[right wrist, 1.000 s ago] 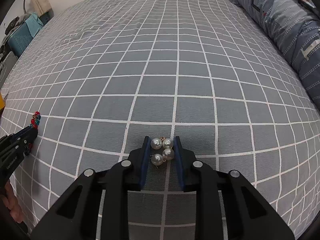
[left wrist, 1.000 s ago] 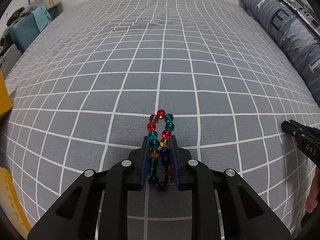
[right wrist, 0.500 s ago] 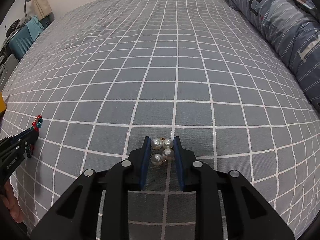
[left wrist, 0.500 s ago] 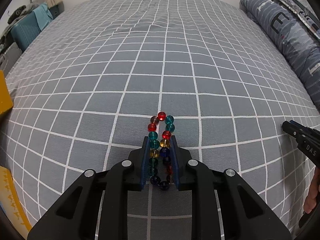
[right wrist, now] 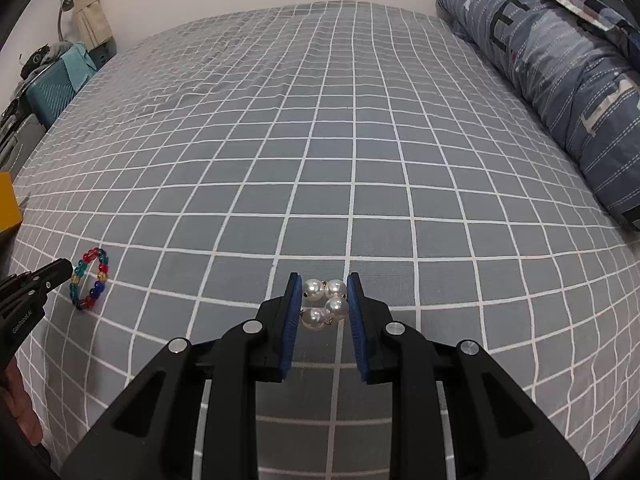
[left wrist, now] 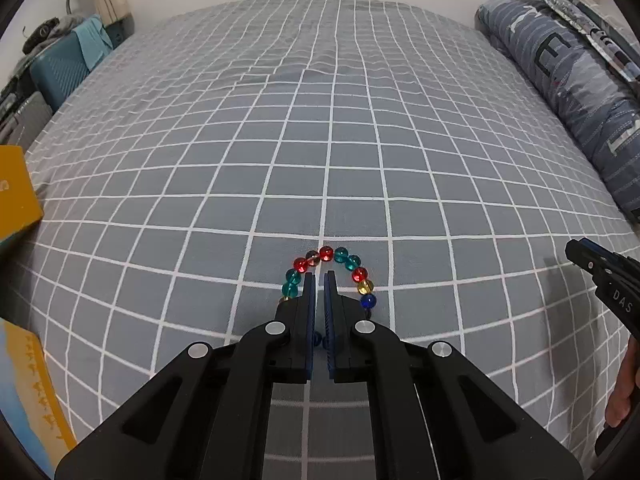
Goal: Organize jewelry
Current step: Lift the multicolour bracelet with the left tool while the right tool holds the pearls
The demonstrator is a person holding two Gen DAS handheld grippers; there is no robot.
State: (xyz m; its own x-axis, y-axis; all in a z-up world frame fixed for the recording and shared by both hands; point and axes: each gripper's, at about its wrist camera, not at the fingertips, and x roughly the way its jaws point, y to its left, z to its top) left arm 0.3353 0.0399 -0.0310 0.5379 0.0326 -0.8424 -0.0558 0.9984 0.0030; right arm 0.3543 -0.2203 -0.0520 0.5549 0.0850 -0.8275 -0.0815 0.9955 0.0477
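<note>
- Between the earlier picture and now in the left wrist view, the left hand-held gripper (left wrist: 319,276) snaps fully shut. The bead bracelet (left wrist: 326,253), which was squeezed into a narrow loop between its pads, springs back into a round ring.
- Beads now fan out on both sides of the closed fingertips and beyond them, and a couple of dark blue ones show through the thin slit between the pads. I cannot tell from this view whether the cord is pinched there or simply lies underneath.
- My reading is that the bracelet has slipped free, so this pickup probably needs another try.
- At the right edge, the right hand-held gripper (left wrist: 576,246) is well apart from the bracelet, and a yellow box (left wrist: 16,196) sits far left.
- In the right wrist view, the right hand-held gripper (right wrist: 322,280) has barely changed. Its jaws stand a little way apart, clamped on a cluster of four pearls (right wrist: 335,306) with small gold fittings, held just above the checked bed (right wrist: 320,140).
- Far left in this view, the bracelet appears to lie flat on the bed as an open ring of red, teal, yellow and blue glassy beads. The left hand-held gripper's closed tip is at its near-left rim, seemingly holding nothing.
- So the pearls look ready to carry off, while the bracelet is not yet secured.
</note>
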